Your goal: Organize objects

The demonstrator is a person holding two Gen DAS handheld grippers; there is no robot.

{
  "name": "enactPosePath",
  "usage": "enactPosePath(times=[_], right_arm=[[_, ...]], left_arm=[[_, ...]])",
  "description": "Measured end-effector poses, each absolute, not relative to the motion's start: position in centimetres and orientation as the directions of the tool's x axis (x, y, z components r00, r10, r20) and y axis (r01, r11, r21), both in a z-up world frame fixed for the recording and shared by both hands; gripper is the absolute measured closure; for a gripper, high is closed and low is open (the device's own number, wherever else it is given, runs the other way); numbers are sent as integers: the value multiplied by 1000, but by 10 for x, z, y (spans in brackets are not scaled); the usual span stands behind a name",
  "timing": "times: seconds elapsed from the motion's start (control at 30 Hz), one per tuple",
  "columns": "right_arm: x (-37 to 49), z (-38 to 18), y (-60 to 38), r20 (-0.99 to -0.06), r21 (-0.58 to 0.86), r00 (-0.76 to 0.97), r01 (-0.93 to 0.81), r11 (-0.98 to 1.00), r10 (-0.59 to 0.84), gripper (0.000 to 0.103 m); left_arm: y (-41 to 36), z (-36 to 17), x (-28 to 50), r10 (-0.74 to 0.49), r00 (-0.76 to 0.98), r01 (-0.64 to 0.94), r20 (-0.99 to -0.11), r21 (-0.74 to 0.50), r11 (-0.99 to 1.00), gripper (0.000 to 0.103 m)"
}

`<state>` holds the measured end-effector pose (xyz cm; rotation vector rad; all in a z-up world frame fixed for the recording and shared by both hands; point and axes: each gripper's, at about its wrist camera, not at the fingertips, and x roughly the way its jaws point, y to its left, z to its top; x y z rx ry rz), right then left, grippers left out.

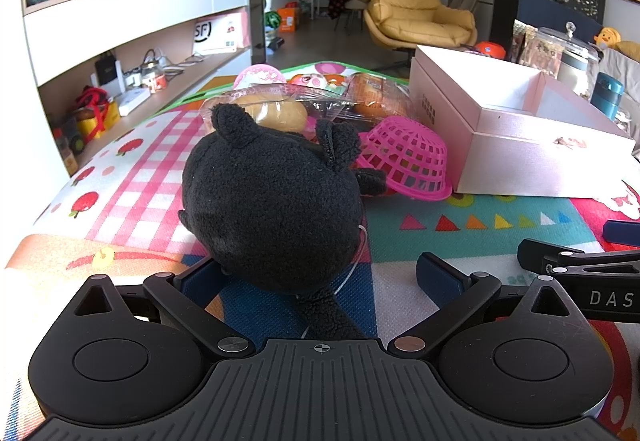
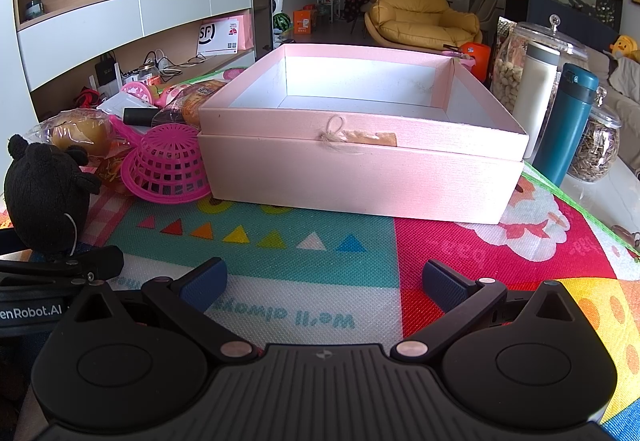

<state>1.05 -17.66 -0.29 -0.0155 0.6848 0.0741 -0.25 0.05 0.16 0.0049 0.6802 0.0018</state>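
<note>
1. The left tool [image 1: 320, 281] is sitting low over the tabletop with its blue pads spread wide, and the black plush toy [image 1: 276, 201] is standing between them; whether either pad is touching the plush I cannot tell.
2. The right tool [image 2: 324, 281] is hovering just beside it, its fingers likewise spread and holding nothing, pointing toward the pink box [image 2: 360, 153].
3. A colourful play mat [image 2: 280, 241] is covering the tabletop beneath both tools, showing a row of small triangles and mirrored lettering.
4. The plush toy is facing away from the left camera, ears up, a thin white loop hanging at its side.
5. Just behind the plush, a pink plastic basket [image 1: 404, 157] is lying upside down, touching or nearly touching the left wall of the box.
6. The pink box is sitting open in the middle of the mat, its white interior appearing empty, with a frayed string knot [image 2: 334, 139] hanging on its front face.
7. Behind the basket, wrapped buns in clear packaging [image 1: 264, 113] are lying in a loose heap with other small toys.
8. To the right of the box, a teal flask [image 2: 568, 121], a white bottle [image 2: 534, 89] and glass jars of snacks [image 2: 596, 145] are standing close together.
9. Farther back, a yellow armchair [image 2: 420, 9] is standing on the floor.
</note>
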Motion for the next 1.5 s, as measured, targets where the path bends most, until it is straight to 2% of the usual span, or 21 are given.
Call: enactPosePath(times=[0.33,0.43,0.5,0.7,0.83,0.97,1.07,1.1,1.17,1.4,1.5], right_arm=[[11,-3,-176,-632,10,772,-73,997,63,0],[11,-3,-176,-633,10,772,-73,997,63,0],[11,-3,-176,-632,10,772,-74,997,64,0],[10,-3,-176,-634,11,771,-74,997,64,0],[14,-2,-176,-648,4,758,-96,995,76,0],[19,3,-180,-676,3,730,-135,991,101,0],[19,3,-181,-682,2,723,-153,988,113,0],[19,3,-182,-682,4,722,-156,988,117,0],[19,3,-182,-683,9,721,-156,988,120,0],[27,7,-183,-717,-3,684,-198,980,136,0],[30,10,-181,-733,-4,669,-178,984,119,0]], left_arm=[[0,2,-2,2,778,0,-628,3,1000,0],[5,2,-3,-28,785,8,-619,-35,999,1],[14,6,-7,-70,795,34,-603,-71,997,1],[28,25,-14,-14,855,-1,-519,-28,1000,1],[27,29,4,-12,832,27,-554,20,999,1],[33,22,16,-30,797,20,-603,-23,1000,1],[35,20,16,-45,799,27,-600,-40,999,1],[36,20,15,-56,803,35,-593,-48,998,4],[37,21,11,-78,814,51,-576,-63,997,18],[49,29,-14,-199,788,149,-583,-132,980,19],[58,33,-28,-214,784,163,-582,-139,977,19]])
